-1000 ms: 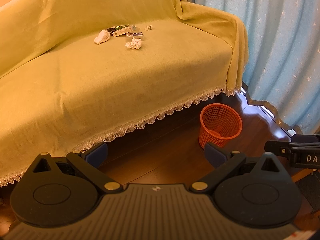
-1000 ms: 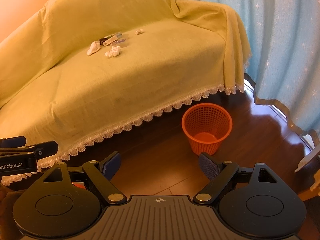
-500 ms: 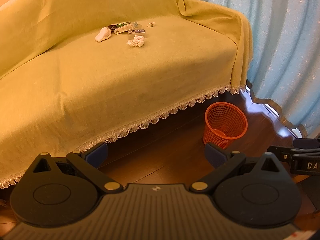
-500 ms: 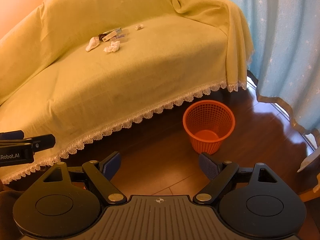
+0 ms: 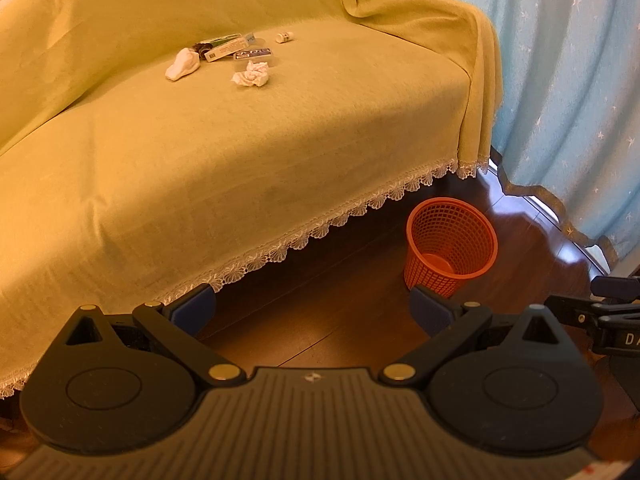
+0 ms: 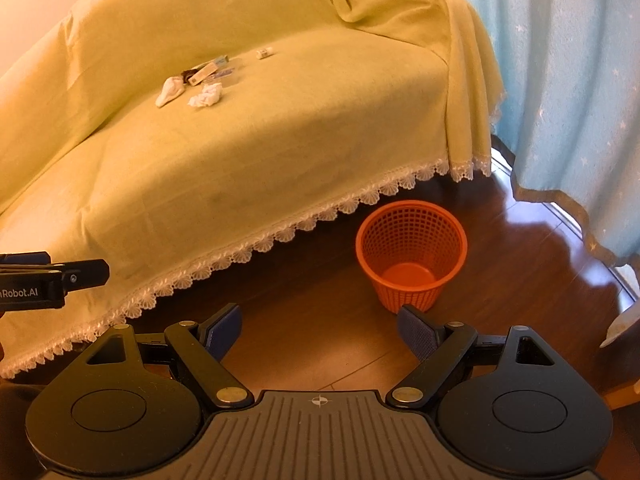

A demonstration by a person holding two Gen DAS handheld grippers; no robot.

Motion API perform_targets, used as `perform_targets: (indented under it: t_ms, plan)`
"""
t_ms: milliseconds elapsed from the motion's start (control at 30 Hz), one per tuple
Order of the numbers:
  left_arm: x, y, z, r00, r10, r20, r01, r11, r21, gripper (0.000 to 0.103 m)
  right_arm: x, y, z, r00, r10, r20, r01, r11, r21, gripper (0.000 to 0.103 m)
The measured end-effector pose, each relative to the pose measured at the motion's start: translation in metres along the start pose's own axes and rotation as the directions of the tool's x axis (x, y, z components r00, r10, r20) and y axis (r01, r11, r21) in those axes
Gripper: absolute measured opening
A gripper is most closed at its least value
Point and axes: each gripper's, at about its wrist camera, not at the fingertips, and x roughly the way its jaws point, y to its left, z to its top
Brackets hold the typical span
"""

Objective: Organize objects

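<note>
Glossy wood floor [image 6: 520,280] (cloth sofa cover [image 6: 280,140])

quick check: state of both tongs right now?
Left tongs: open, holding nothing, over the floor.
Right tongs: open, holding nothing, near the orange basket.

Left gripper [image 5: 312,312] held level with fingers [image 5: 194,309] spread wide and nothing between them. Right gripper [image 6: 319,332] alongside, fingers [image 6: 416,334] equally wide and empty.

Orange basket [image 6: 412,254] stands on floor beside the draped sofa [image 6: 256,148].
</note>
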Motion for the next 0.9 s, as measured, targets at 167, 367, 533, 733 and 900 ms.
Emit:
perform_targets:
  t_ms: [167,367,533,733,900]
  plan:
    - [0.019,0.002,0.012,1.000,0.004,-0.013,-0.004,1.000,0.004,0.102,0.017,-0.011,0.009,1.000,0.014,0.027,-0.013,0.999,-0.037,0.074]
    - [0.053,0.007,0.028,0.999,0.017,-0.033,-0.017,1.000,0.024,0.102,0.055,-0.030,0.015,0.999,0.018,0.043,-0.014,0.997,-0.079,0.065]
    - [0.083,0.010,0.043,0.999,0.024,-0.044,-0.022,0.999,0.036,0.102,0.087,-0.052,0.014,0.993,0.078,0.092,-0.068,0.992,-0.105,0.063]
    - [0.119,0.019,0.060,0.998,0.031,-0.063,-0.027,0.998,0.059,0.102,0.144,-0.061,0.012,0.997,0.077,-0.027,-0.082,0.952,-0.296,0.059]
    - [0.145,0.028,0.070,0.996,0.042,-0.076,-0.036,0.996,0.082,0.102,0.203,-0.069,0.002,0.996,0.026,-0.090,-0.064,0.888,-0.456,0.042]
